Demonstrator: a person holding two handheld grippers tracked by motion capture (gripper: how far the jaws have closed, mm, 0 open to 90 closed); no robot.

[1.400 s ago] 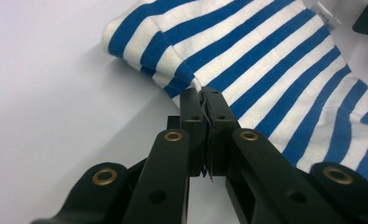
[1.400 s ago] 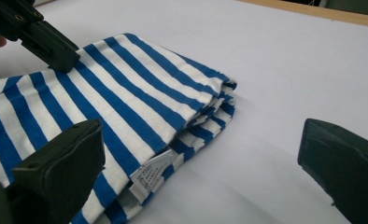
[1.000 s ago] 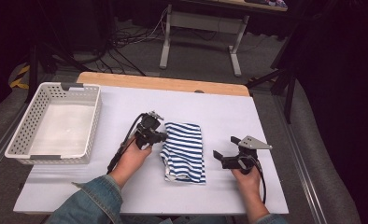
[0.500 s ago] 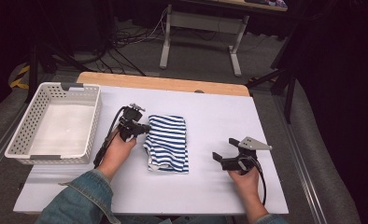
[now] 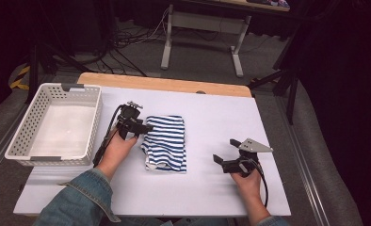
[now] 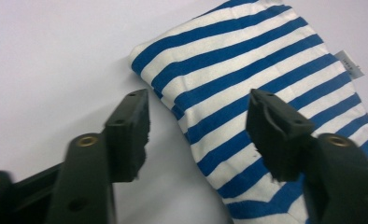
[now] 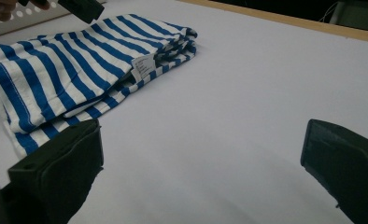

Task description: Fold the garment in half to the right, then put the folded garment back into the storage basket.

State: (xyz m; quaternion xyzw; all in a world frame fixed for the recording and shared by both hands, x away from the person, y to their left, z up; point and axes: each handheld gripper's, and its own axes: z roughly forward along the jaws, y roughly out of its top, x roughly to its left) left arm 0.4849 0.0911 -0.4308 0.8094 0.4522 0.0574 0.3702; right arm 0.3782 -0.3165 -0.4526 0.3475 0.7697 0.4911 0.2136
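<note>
High view: my right gripper sits low right on bare white table, jaws wide apart, nothing between them. My left gripper, jaws just opened, hangs at the left edge of the folded striped cloth mid-frame. Farther left, the white basket.

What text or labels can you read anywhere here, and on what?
No text can be read.
Cloth: its small white tag carries rows of print, too small and blurred to read; the same tag in the left gripper view shows only faint marks.
Basket, table and both grippers: no lettering visible.
</note>
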